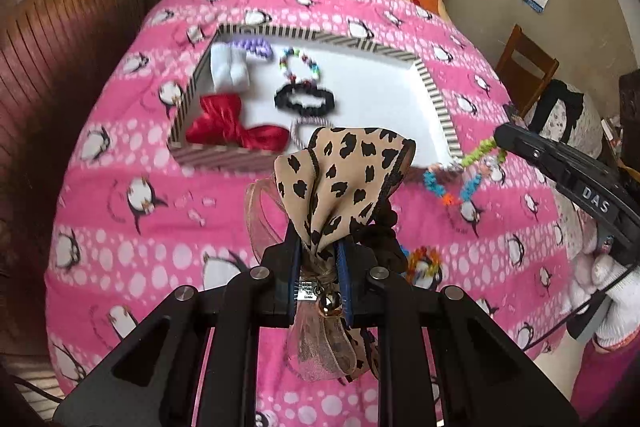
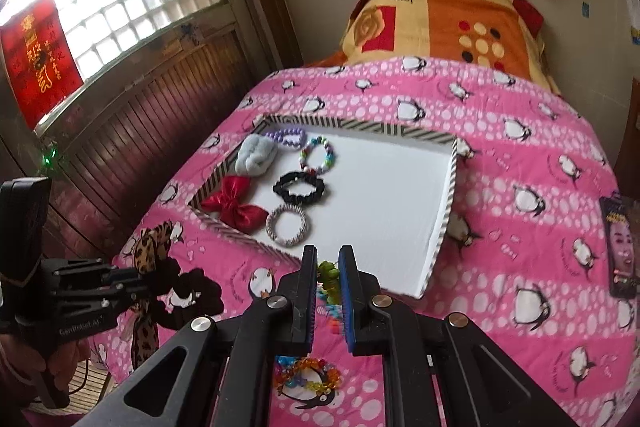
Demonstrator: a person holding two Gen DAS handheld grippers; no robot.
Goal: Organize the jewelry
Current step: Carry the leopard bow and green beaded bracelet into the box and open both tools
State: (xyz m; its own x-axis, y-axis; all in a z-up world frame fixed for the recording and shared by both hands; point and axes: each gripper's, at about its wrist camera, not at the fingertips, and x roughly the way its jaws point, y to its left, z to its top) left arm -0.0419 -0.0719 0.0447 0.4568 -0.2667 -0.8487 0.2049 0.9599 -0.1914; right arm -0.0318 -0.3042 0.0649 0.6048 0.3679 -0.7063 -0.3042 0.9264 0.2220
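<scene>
Left wrist view: my left hand-held gripper [image 1: 320, 259] is clamped on the leopard-print bow [image 1: 344, 171], lifted above the pink bedspread [image 1: 120, 227]. The striped tray [image 1: 436, 99] lies at twelve o'clock; I'd carry the bow over its near rim and set it on bare white floor, right of the black scrunchie [image 1: 304, 101].

Right wrist view: my right hand-held gripper [image 2: 328, 267] pinches the beaded bracelet [image 2: 327, 291] narrowly. The tray's free space sits at one o'clock, so I'd release there, clear of the silver ring [image 2: 286, 225].
</scene>
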